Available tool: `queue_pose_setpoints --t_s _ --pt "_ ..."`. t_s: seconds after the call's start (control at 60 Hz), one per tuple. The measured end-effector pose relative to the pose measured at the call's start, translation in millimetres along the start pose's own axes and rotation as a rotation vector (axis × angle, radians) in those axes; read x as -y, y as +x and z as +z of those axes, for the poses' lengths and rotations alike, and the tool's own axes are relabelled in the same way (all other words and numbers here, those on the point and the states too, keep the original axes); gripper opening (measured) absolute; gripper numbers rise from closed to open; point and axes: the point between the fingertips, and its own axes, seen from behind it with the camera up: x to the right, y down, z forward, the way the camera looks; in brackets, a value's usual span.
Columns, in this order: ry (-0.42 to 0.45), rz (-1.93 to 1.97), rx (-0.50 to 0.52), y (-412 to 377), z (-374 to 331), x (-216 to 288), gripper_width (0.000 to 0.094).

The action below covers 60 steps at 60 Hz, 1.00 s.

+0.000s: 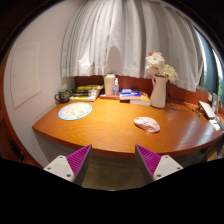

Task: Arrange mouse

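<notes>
A pale pink mouse (147,124) lies on the oval wooden table (110,135), right of the middle, well beyond my fingers. My gripper (113,160) is held in front of the table's near edge, open and empty, with the two magenta pads (78,159) wide apart. Nothing stands between the fingers.
A round patterned plate (75,111) lies at the table's left. A white vase with flowers (158,88) stands at the back right. A white jug (109,84), books (85,94) and small items line the back bench. Curtains hang behind. A dark object (209,108) lies at the far right.
</notes>
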Motion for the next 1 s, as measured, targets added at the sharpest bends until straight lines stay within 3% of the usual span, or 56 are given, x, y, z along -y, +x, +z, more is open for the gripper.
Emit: queue_pose_setpoints --t_s 0.167,0.367,0.85,1.0 --pt "-0.046 0.039 -0.112 85.4 34.0 -21.7 0.0858" --pt "-0.065 0.036 -0.175 154.0 93.0 -4.7 0.0860" --pt "-0.107 0.105 -0.119 202.7 217.9 45.3 0.0868" --pt "-0.134 0.168 -0.127 211.8 235.5 47.8 0.0818"
